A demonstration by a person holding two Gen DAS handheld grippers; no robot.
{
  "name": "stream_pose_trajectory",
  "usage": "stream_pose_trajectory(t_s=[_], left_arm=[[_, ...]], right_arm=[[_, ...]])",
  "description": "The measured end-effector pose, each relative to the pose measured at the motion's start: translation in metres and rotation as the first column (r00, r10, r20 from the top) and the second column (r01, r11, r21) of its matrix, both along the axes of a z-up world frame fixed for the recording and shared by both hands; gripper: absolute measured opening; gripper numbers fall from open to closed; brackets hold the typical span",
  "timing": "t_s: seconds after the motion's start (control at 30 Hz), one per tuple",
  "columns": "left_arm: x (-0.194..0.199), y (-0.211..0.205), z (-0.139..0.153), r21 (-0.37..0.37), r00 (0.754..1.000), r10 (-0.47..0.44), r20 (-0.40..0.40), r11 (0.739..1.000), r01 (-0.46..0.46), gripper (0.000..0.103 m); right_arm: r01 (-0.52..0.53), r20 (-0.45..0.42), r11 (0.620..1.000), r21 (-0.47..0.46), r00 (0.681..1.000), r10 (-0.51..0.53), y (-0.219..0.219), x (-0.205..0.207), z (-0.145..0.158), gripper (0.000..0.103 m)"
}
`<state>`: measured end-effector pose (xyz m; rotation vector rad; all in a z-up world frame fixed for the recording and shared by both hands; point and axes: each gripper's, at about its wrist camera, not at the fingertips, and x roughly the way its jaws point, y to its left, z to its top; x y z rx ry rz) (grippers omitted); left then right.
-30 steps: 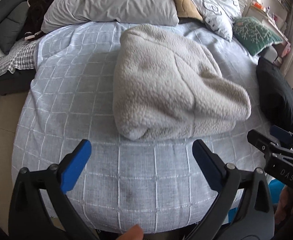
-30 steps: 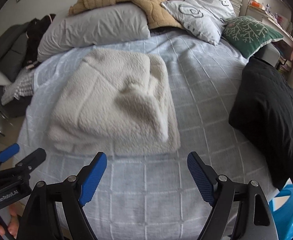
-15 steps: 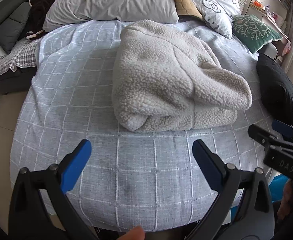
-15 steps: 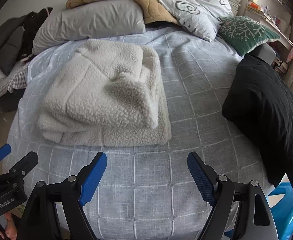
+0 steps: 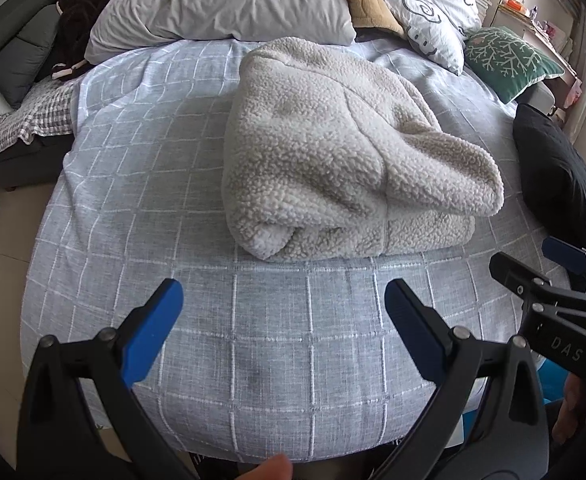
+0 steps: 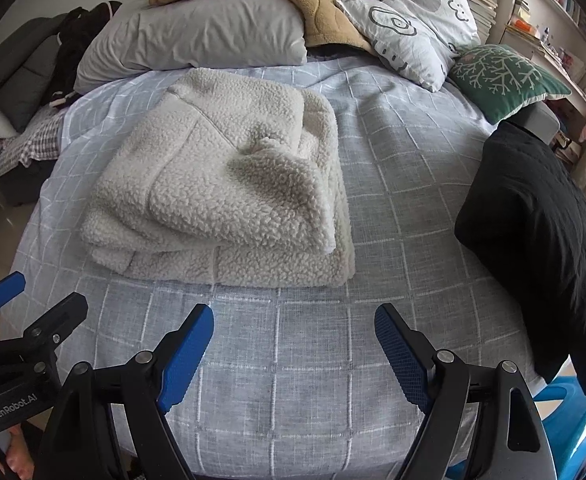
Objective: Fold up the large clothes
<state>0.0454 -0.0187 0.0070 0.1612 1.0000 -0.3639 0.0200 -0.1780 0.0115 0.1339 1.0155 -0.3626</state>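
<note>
Both grippers are hovering over the near edge of the bed, touching nothing. On the left, the left gripper (image 5: 283, 300) is holding its blue-padded jaws spread wide and empty. Just to its right, the right gripper (image 6: 293, 324) is doing the same, jaws wide apart with nothing between them. A bare band of grey checked bedspread (image 5: 277, 344) is lying between both grippers and the clothing, giving open room ahead.

Beyond that band, a cream fleece garment (image 5: 341, 152) is sitting folded into a thick bundle near the middle of the bed. Its near edge is showing stacked layers, and one rounded flap is bulging on top toward the right. A black cushion (image 6: 541, 240) is crowding the right edge, and grey pillows (image 6: 197, 36) are lining the far end.
</note>
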Motion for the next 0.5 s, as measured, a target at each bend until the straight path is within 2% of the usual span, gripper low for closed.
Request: stream_pose_trajectory(t_s=[0.5], left_arm=[[-0.0018, -0.0012, 0.0003, 0.002, 1.0, -0.005, -0.003, 1.0, 0.005, 0.101]], right_arm=[[0.009, 0.003, 1.0, -0.003, 1.0, -0.009, -0.0013, -0.0023, -0.0006, 0.085]])
